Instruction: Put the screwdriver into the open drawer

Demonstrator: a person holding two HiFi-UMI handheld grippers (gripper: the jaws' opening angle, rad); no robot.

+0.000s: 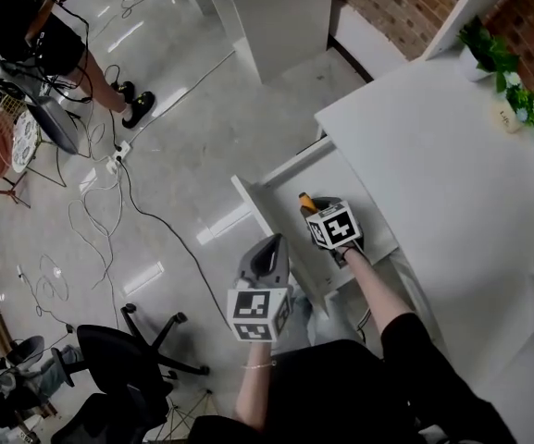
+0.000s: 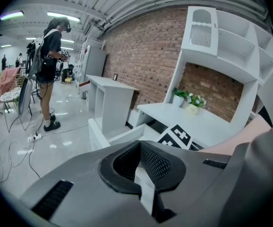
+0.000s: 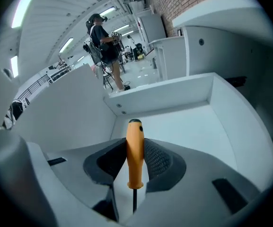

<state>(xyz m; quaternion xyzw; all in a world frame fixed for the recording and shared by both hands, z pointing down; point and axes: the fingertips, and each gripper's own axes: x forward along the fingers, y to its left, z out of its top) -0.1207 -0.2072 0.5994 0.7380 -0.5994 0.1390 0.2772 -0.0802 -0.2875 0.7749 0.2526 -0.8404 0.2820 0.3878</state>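
Observation:
The screwdriver (image 3: 135,151) has an orange handle and a thin dark shaft. My right gripper (image 3: 135,141) is shut on the handle, whose end sticks out past the fingertips. It points down into the open white drawer (image 3: 193,122), with the drawer's walls all around it. In the head view the right gripper (image 1: 312,208) with the screwdriver (image 1: 305,199) sits inside the pulled-out drawer (image 1: 268,192) under the white desk. My left gripper (image 1: 270,242) hangs just outside the drawer's near side. From its own camera the left gripper (image 2: 138,148) looks shut with nothing in it.
The white desk top (image 1: 433,155) carries a small potted plant (image 1: 509,77) at the back. A black office chair (image 1: 118,359) and loose cables (image 1: 100,211) lie on the floor to the left. A person (image 1: 58,35) stands far left near a white cabinet (image 1: 276,17).

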